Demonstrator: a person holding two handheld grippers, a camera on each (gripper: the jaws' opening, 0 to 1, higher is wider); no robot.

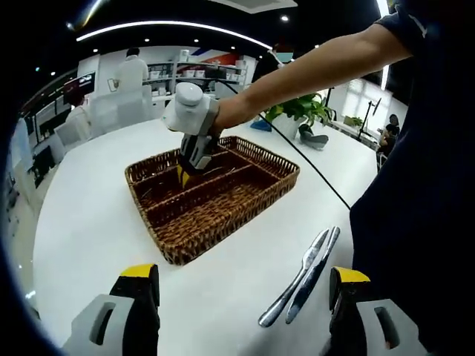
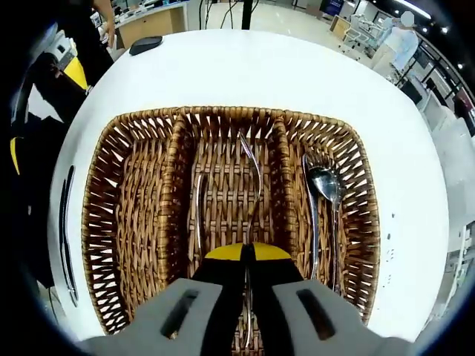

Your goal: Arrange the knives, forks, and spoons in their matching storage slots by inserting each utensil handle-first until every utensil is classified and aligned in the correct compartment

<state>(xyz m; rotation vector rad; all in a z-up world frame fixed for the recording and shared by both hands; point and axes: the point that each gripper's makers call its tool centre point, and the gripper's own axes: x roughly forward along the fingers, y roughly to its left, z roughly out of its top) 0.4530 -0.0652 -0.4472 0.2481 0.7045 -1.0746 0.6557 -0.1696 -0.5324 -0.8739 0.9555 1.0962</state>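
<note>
the right gripper [image 2: 247, 256] hangs over the wicker basket [image 2: 133, 222], and its yellow-tipped fingers [image 2: 223, 254] are pressed together on a thin metal utensil, a fork [image 2: 251, 167] as far as i can judge, which lies along the middle compartment of the basket. the same gripper is seen in the left gripper view [image 1: 184, 172], with its tips down inside the basket [image 1: 223, 222]. the left gripper [image 1: 241, 285] is near the basket, low over the white counter [image 1: 96, 215]; its fingers [image 1: 137, 285] stand wide apart and hold nothing.

the step in hand seems to be the placing of this fork in the middle slot of the basket. i think the next move is to let the fingers go apart so that the fork lies flat and straight beside the other thin utensil [image 2: 199, 215] in the same compartment, and then to lift away without pulling it crooked.

in the compartment next to it, on the side away from the empty one, lie spoons [image 2: 323, 185] with shiny rounded bowls. the third compartment is empty. two knives [image 1: 308, 271] lie on the counter just beside the basket, between the left fingers, long, flat and polished; they are also in the right gripper view [image 2: 67, 237], outside the basket wall near the empty slot. probably they go there.

the basket is woven of brown cane, rough and ribbed, rectangular with rounded corners. the counter is smooth and glossy white.
</note>
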